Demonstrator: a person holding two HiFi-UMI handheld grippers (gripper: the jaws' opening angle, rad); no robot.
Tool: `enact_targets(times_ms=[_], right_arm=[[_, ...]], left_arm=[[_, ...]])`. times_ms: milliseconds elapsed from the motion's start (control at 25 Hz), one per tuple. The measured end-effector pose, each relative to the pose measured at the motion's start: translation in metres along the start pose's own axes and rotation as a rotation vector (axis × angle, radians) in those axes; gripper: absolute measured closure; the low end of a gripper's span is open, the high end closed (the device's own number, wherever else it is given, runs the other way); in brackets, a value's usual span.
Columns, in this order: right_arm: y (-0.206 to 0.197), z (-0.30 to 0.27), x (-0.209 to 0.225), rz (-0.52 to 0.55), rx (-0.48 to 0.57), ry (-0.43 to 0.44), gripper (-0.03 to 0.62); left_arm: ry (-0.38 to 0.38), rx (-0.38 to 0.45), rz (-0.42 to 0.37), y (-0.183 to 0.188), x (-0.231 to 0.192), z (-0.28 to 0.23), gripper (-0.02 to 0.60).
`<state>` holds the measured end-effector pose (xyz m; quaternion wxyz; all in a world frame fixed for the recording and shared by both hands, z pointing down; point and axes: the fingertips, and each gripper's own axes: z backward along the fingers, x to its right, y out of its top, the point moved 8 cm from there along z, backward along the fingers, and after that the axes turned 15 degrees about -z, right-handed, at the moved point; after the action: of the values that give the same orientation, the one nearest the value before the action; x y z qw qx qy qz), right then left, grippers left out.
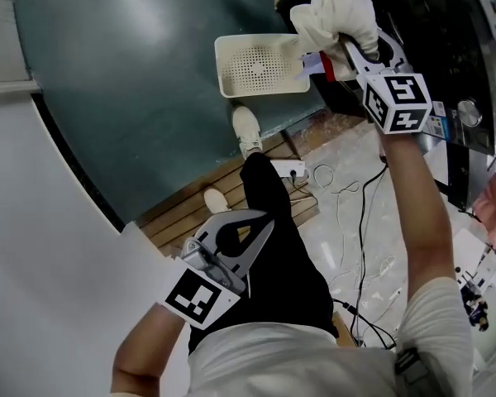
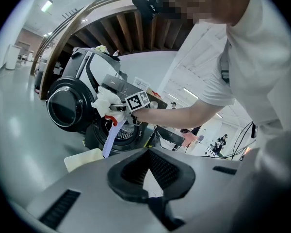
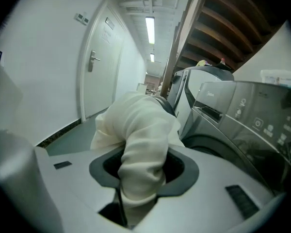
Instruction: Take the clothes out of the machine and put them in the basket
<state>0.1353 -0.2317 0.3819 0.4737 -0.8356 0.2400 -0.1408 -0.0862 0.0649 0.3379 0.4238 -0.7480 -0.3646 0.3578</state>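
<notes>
Head view: the right claw (image 1: 351, 52) holds a bunched white garment (image 1: 339, 11) in the air, near the corner of the basket (image 1: 223, 64) that faces the machine (image 3: 233, 110), and clear of its rim.
Right claw: its jaws are closed part-way and pinch the garment, which fills the gap between the pads and spills forward over them (the right gripper view shows this plainly).
Left claw (image 1: 260, 222): its jaws are pressed together with nothing between them. It hangs low by the person's leg, well apart from the basket.
Machine: the round door (image 2: 64, 106) stands open and the drum (image 2: 120, 136) is exposed. The left gripper view shows bare perforated metal at its mouth. Whether more clothes lie deeper inside I cannot tell.
Basket: it is pale and perforated and sits on the green floor near the machine. Its bottom shows bare, with no clothes in it.
Done so far: one garment is out of the drum and above floor level, close to the basket.
Left to do: by my reading, this garment has to come over the basket's middle and be let go. After that the drum needs checking for anything else, since nothing has landed in the basket yet.
</notes>
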Motion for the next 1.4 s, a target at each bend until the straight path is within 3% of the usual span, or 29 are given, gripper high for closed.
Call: enact_targets(times_ms=[160,320,640,960,1400], right_arm=[[0.012,0.004,-0.013,0.003,0.033,0.061,0.437],[0.026,-0.001,-0.055,0.027,0.051,0.111,0.437],[0.025,-0.024,-0.091,0.043,0.032,0.179,0.437],[-0.022,-0.064,-0.102,0.073,-0.045,0.205,0.437],[-0.098,-0.126,-0.084,0.053,-0.149,0.159,0.437]], left_arm=[[0.014,-0.006,0.005,0.002,0.009,-0.006,0.583],[0.034,0.005,0.008,-0.008,0.012,0.018,0.583],[0.074,0.003,0.030,-0.019,0.012,0.042,0.583],[0.090,-0.006,0.050,-0.028,0.009,0.045,0.583],[0.096,-0.034,0.087,-0.045,-0.014,0.033,0.583]])
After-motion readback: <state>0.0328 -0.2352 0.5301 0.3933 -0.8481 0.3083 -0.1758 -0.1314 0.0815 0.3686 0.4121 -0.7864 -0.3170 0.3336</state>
